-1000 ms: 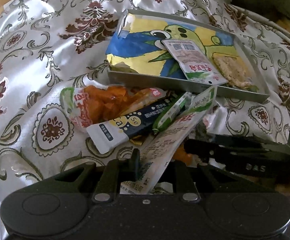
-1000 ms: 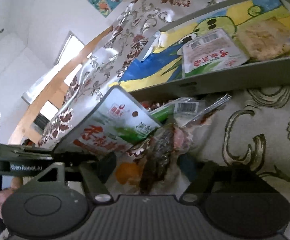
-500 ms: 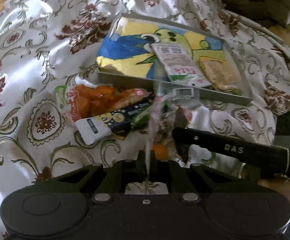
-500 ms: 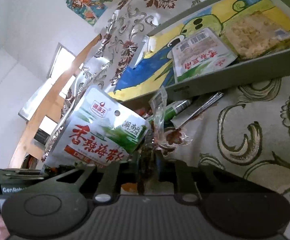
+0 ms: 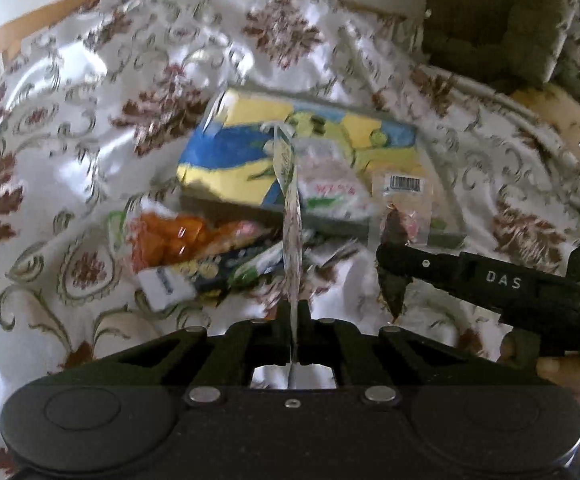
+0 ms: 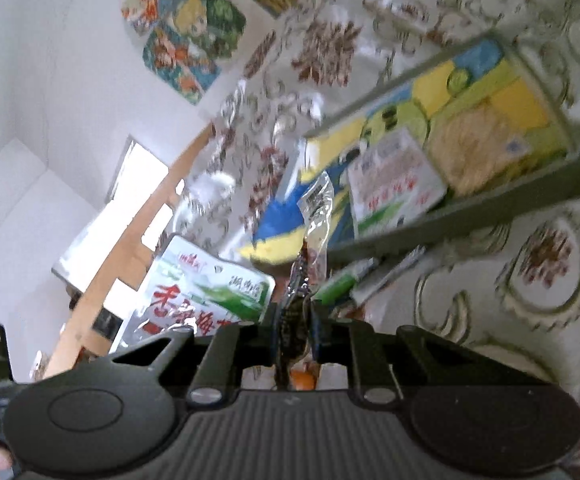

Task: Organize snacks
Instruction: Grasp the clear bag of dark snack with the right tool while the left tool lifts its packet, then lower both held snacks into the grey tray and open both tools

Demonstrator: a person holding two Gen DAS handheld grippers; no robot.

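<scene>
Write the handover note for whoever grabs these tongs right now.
Left tongs: shut on a white-and-green flat packet, seen edge-on from the left wrist, held above the cloth.
Right tongs: shut on a clear packet with dark contents, also in the air.
Tray with the cartoon lining: two packets inside, a white-and-green one and a pale crumbly one.
Left: carry both held packets to the tray, then clear the pile in front of it, an orange snack bag, a dark bar and a green stick.
</scene>
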